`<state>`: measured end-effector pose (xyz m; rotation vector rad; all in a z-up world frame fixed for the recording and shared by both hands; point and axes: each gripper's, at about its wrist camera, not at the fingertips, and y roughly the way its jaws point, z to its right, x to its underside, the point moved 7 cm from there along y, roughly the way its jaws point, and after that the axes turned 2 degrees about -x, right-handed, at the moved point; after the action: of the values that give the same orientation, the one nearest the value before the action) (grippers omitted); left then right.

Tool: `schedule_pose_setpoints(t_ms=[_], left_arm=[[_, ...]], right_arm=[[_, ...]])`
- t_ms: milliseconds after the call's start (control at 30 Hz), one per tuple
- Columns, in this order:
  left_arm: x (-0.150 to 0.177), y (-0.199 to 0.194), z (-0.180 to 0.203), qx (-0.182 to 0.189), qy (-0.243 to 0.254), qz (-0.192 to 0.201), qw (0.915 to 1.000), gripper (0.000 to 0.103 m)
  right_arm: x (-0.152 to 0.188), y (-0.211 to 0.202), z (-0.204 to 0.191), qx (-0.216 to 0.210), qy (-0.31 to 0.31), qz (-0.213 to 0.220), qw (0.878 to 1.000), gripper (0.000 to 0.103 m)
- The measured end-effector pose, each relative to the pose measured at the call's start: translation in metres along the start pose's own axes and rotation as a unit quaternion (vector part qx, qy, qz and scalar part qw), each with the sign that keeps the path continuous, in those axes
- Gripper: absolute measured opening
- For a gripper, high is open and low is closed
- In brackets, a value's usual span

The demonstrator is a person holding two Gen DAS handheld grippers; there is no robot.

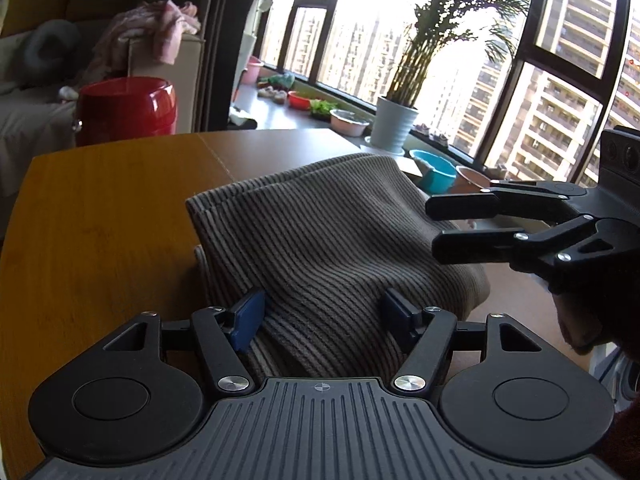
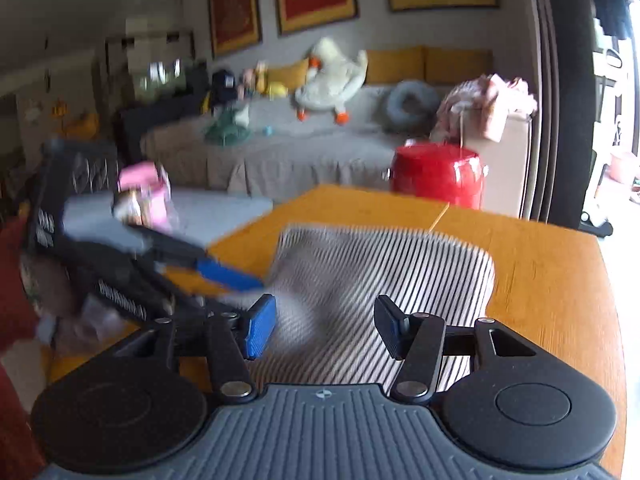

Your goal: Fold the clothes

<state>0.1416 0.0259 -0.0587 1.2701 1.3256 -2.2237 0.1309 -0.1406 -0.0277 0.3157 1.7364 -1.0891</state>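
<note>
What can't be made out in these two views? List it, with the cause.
- Striped garment, left wrist view: its near edge is hidden behind the left gripper.
- The same garment, right wrist view: motion blur smears its folds and edges.
- Left gripper, right wrist view: blurred; only one blue pad shows clearly.
- Right gripper, left wrist view: cut off by the right edge.
- Table: its near side is cut off in both views.

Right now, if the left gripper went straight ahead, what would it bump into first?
Most likely the striped cloth. The left gripper points down at it, with the fabric bunched between its open fingers. How close it is, the view does not show.
</note>
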Motion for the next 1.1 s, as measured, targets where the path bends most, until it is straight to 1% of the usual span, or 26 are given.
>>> schedule_pose_setpoints(t_ms=[33, 67, 133, 167, 200, 233, 267, 333, 400, 433, 500, 567, 633, 700, 733, 800, 867, 933, 967, 1033, 1100], left_arm=[[0.002, 0.002, -0.002, -0.003, -0.006, -0.004, 1.0000, 0.082], [0.005, 0.006, -0.005, -0.003, -0.018, -0.013, 0.9998, 0.084], [0.010, 0.011, -0.012, 0.011, -0.057, -0.021, 0.9981, 0.085], [0.009, 0.009, -0.014, 0.018, -0.069, -0.021, 0.9973, 0.083], [0.004, 0.004, -0.013, 0.013, -0.063, -0.013, 0.9979, 0.079], [-0.004, -0.003, -0.010, 0.002, -0.046, 0.001, 0.9990, 0.076], [-0.011, -0.010, -0.008, -0.010, -0.029, 0.015, 0.9994, 0.070], [-0.027, -0.024, -0.003, -0.028, 0.000, 0.044, 0.9986, 0.069], [-0.045, -0.033, -0.001, -0.028, 0.011, 0.070, 0.9971, 0.068], [-0.052, -0.032, 0.000, -0.026, 0.019, 0.075, 0.9967, 0.066], [-0.063, -0.021, 0.002, -0.021, 0.035, 0.072, 0.9966, 0.060], [-0.072, -0.006, 0.002, -0.018, 0.051, 0.063, 0.9965, 0.060], [-0.074, 0.018, -0.003, -0.025, 0.067, 0.036, 0.9968, 0.060], [-0.070, 0.037, -0.013, -0.028, 0.058, 0.016, 0.9978, 0.060], [-0.067, 0.046, -0.019, -0.027, 0.050, 0.007, 0.9984, 0.060], [-0.063, 0.059, -0.028, -0.024, 0.034, -0.007, 0.9991, 0.061], [-0.062, 0.058, -0.033, -0.021, 0.025, -0.005, 0.9994, 0.062], [-0.060, 0.058, -0.035, -0.023, 0.021, -0.003, 0.9995, 0.065], [-0.060, 0.057, -0.035, -0.024, 0.018, -0.003, 0.9995, 0.065], [-0.059, 0.057, -0.037, -0.026, 0.012, -0.002, 0.9996, 0.067], [-0.059, 0.057, -0.039, -0.027, 0.006, -0.001, 0.9996, 0.070]], right_arm=[[0.007, 0.004, -0.001, 0.008, 0.000, -0.001, 1.000, 0.057], [0.013, 0.005, -0.002, 0.012, 0.006, 0.009, 1.000, 0.058], [0.014, 0.003, -0.001, 0.012, 0.013, 0.013, 1.000, 0.058], [0.014, 0.002, -0.001, 0.011, 0.014, 0.014, 1.000, 0.058], [0.014, 0.002, -0.001, 0.010, 0.015, 0.014, 1.000, 0.059], [0.014, 0.002, -0.001, 0.010, 0.016, 0.013, 1.000, 0.059], [0.014, 0.002, 0.000, 0.009, 0.017, 0.013, 1.000, 0.059], [0.015, 0.002, 0.000, 0.008, 0.019, 0.013, 1.000, 0.061], [0.015, 0.002, 0.000, 0.006, 0.021, 0.013, 1.000, 0.061], [0.015, 0.001, 0.001, 0.006, 0.022, 0.013, 1.000, 0.061], [0.015, 0.001, 0.001, 0.005, 0.023, 0.012, 1.000, 0.061], [0.014, -0.002, 0.001, 0.004, 0.025, 0.008, 1.000, 0.061], [0.011, -0.008, 0.003, -0.001, 0.038, 0.002, 0.999, 0.062], [0.009, -0.019, 0.007, -0.005, 0.061, -0.003, 0.998, 0.062], [0.010, -0.028, 0.011, -0.014, 0.085, -0.007, 0.996, 0.063], [0.013, -0.046, 0.019, -0.038, 0.140, -0.011, 0.989, 0.070], [0.021, -0.062, 0.026, -0.064, 0.196, -0.020, 0.978, 0.075], [0.032, -0.072, 0.031, -0.088, 0.246, -0.037, 0.965, 0.075], [0.038, -0.074, 0.031, -0.103, 0.263, -0.044, 0.958, 0.075], [0.049, -0.075, 0.024, -0.130, 0.278, -0.063, 0.950, 0.075], [0.060, -0.067, 0.016, -0.143, 0.294, -0.083, 0.941, 0.075]])
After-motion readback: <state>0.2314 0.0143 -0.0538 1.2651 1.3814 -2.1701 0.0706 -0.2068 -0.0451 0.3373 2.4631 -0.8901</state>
